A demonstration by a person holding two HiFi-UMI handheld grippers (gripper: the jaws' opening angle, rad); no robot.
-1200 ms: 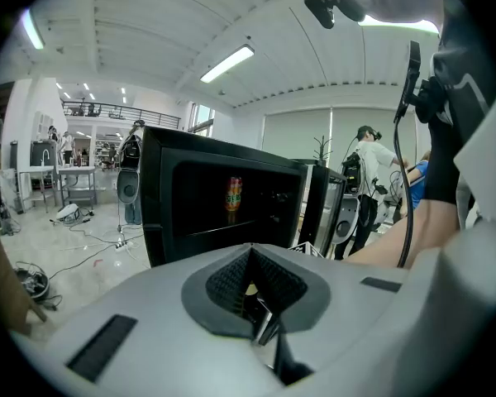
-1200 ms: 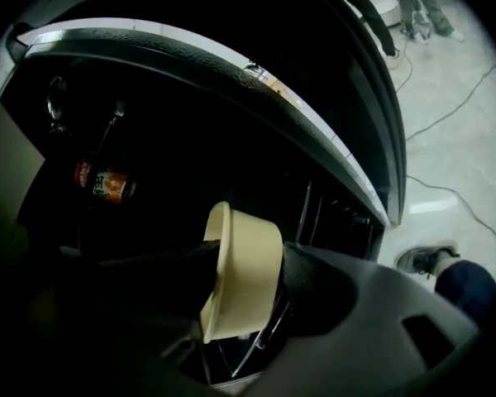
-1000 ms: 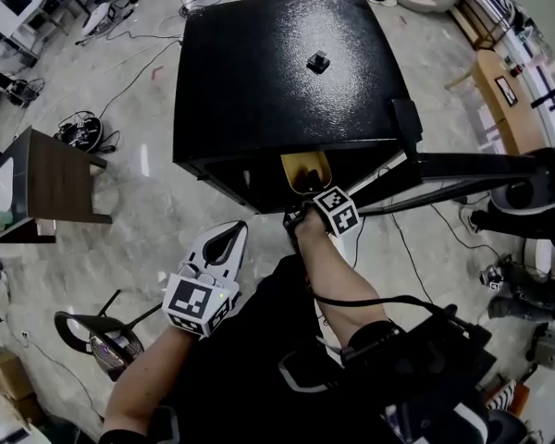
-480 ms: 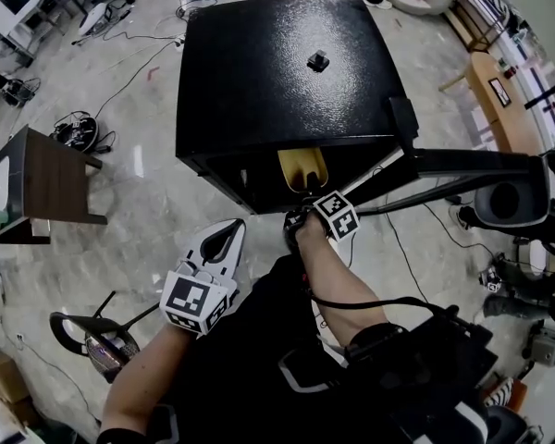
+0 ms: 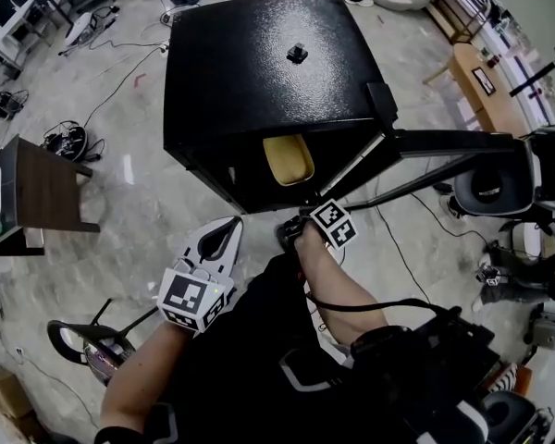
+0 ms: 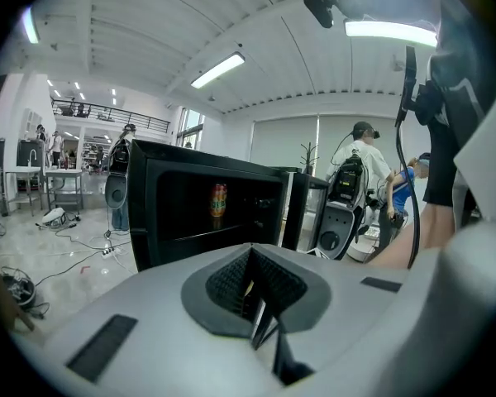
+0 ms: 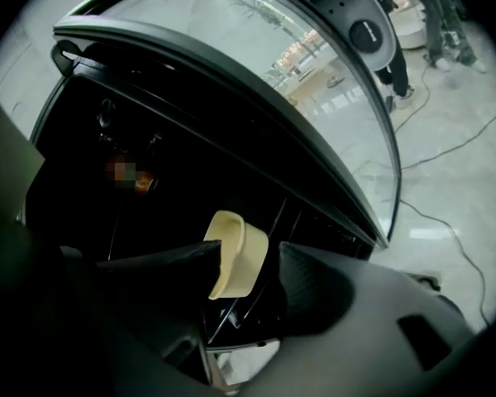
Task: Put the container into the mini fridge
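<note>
The black mini fridge point(image 5: 259, 54) stands with its door point(image 5: 444, 141) swung open to the right. The cream container point(image 5: 289, 160) lies on a shelf just inside the opening. My right gripper point(image 5: 292, 229) hangs a little in front of the opening, short of the container. In the right gripper view the container point(image 7: 241, 251) shows past the jaws; my right gripper point(image 7: 250, 259) is closing, its pads not pressing on anything. My left gripper point(image 5: 228, 229) is held low at the left, away from the fridge. In its own view my left gripper point(image 6: 252, 263) is shut and empty.
A small dark object point(image 5: 297, 53) sits on the fridge top. A drink can point(image 6: 218, 201) stands inside the fridge. A dark side table point(image 5: 37, 188) and loose cables point(image 5: 67, 140) are at the left. Chairs and equipment point(image 5: 490, 188) crowd the right. A person point(image 6: 360, 168) stands behind.
My right gripper has drawn back from the fridge opening, leaving the container on the shelf. The left gripper has hardly moved.
</note>
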